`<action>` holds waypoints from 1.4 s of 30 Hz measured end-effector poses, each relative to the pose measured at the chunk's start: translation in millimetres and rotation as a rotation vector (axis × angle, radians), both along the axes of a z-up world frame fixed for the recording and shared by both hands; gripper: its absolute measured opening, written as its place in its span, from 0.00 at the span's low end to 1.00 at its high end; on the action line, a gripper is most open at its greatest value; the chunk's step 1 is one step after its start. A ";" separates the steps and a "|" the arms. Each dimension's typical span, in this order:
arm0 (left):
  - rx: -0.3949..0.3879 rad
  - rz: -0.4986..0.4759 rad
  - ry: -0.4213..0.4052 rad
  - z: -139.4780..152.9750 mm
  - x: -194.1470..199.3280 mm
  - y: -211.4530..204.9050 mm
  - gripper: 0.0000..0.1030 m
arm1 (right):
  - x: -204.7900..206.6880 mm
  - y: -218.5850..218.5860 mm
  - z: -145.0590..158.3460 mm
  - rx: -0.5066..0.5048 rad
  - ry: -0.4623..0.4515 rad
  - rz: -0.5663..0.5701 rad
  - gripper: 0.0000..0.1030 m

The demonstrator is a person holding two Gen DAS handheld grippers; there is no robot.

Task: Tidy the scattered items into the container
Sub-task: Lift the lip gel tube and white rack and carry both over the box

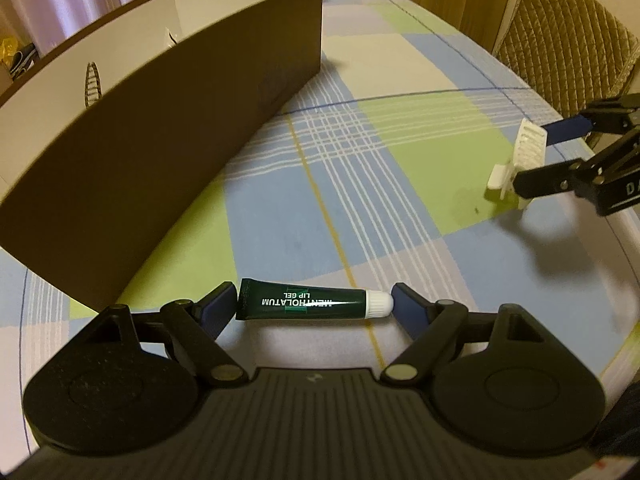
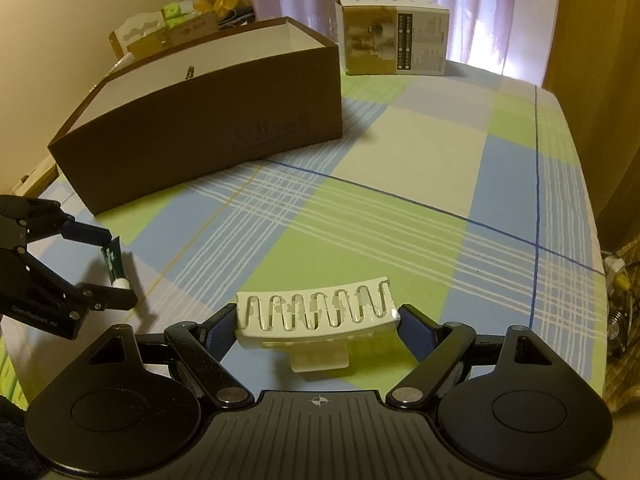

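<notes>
Pinching a dark green lip gel tube with a white cap (image 1: 314, 304) end to end, the left gripper (image 1: 314, 306) sits low over the checked blue-green tablecloth (image 1: 400, 152). Off to the right, the right gripper (image 2: 318, 320) is clamped across a white plastic hair claw clip (image 2: 316, 312). Brown cardboard box with white inside (image 2: 208, 136) sits far left, open-topped, well apart from both.

Dim, warm indoor light with daylight glowing through the curtains (image 2: 460, 4), soft shadows trailing the box (image 2: 208, 128) and grippers across the cloth (image 1: 400, 184), strong fisheye bending with dark corners, and slight blur on the clip (image 1: 520, 160).
</notes>
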State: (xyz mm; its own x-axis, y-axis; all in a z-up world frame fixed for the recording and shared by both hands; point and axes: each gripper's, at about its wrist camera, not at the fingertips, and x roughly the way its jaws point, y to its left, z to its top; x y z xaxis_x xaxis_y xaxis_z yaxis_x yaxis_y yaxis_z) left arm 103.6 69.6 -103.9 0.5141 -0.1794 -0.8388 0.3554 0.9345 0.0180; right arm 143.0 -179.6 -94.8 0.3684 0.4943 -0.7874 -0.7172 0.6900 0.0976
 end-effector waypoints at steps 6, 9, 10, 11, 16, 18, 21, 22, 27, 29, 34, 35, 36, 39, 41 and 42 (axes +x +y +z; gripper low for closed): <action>-0.022 -0.001 -0.030 16.3 -5.4 0.9 0.79 | -2.5 6.0 6.8 0.010 -0.006 0.025 0.80; -0.034 -0.002 -0.049 26.6 -8.1 1.2 0.79 | -4.1 11.3 12.3 0.016 -0.011 0.040 0.80; -0.038 -0.003 -0.055 29.9 -8.9 1.3 0.79 | -4.7 13.0 14.4 0.020 -0.012 0.046 0.79; -0.042 -0.003 -0.061 33.3 -9.5 1.5 0.79 | -5.0 14.5 16.3 0.024 -0.013 0.050 0.80; -0.058 -0.002 -0.093 50.2 -10.0 3.3 0.79 | -5.0 21.2 25.7 0.040 -0.019 0.068 0.80; -0.071 0.000 -0.105 57.2 -9.5 4.2 0.79 | -4.4 23.0 28.5 0.046 -0.018 0.072 0.80; -0.089 0.001 -0.123 68.6 -9.0 7.9 0.79 | -3.3 26.8 32.6 0.055 -0.013 0.079 0.80; -0.094 0.001 -0.128 72.3 -8.7 9.0 0.79 | -2.9 28.3 34.3 0.058 -0.011 0.083 0.80; -0.108 0.002 -0.164 90.9 -5.8 16.0 0.79 | 2.0 36.1 47.7 0.101 -0.008 0.100 0.80; -0.117 0.006 -0.178 98.2 -3.4 20.6 0.79 | 6.1 40.4 54.8 0.123 -0.008 0.102 0.80; -0.119 0.024 -0.217 115.2 5.3 34.9 0.79 | 17.3 53.7 73.3 0.171 -0.022 0.125 0.80; -0.115 0.027 -0.224 118.3 7.4 38.2 0.79 | 19.8 57.0 77.3 0.180 -0.027 0.131 0.80; -0.113 0.030 -0.231 121.2 9.4 41.8 0.79 | 22.0 60.1 80.8 0.188 -0.033 0.137 0.80; -0.099 0.044 -0.253 129.9 17.0 53.6 0.79 | 30.2 72.0 91.9 0.207 -0.056 0.153 0.79; -0.084 0.053 -0.268 134.7 23.3 62.3 0.79 | 35.5 80.2 98.3 0.220 -0.067 0.165 0.80; -0.076 0.057 -0.275 136.8 26.8 66.9 0.79 | 38.3 84.6 101.1 0.226 -0.073 0.171 0.80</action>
